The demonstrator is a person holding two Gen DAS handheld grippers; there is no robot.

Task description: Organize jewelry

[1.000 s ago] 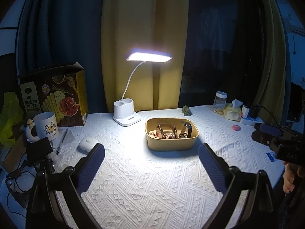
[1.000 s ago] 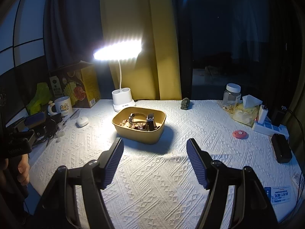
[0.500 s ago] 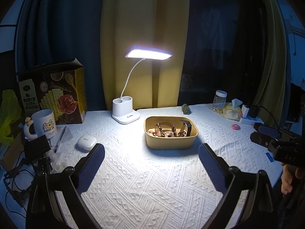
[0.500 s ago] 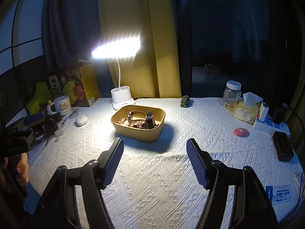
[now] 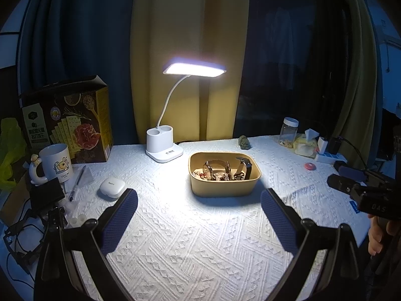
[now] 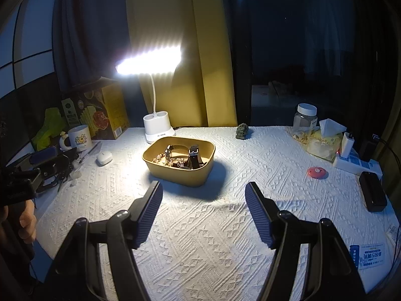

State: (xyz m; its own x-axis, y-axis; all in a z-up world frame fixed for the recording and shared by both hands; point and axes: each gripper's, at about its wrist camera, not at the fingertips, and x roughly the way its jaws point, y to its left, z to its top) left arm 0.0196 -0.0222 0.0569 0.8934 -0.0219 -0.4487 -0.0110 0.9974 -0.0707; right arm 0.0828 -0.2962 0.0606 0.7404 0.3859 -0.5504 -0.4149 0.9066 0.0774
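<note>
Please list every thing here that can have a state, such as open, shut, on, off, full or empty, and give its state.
left gripper: open, holding nothing.
right gripper: open, holding nothing.
desk lamp: switched on.
yellow tray: uncovered, holding watches and beaded jewelry.
cracker box: top flap open.
glass jar: lid on, a little content at the bottom.
earbud case: closed.
mug: upright, contents not visible.

A lit white desk lamp [image 5: 165, 150] stands on a white textured cloth [image 5: 200, 238]. A cracker box [image 5: 67, 123] and mug [image 5: 56, 163] sit left; a jar [image 5: 289, 132] and tissues [image 5: 307, 143] sit right.
</note>
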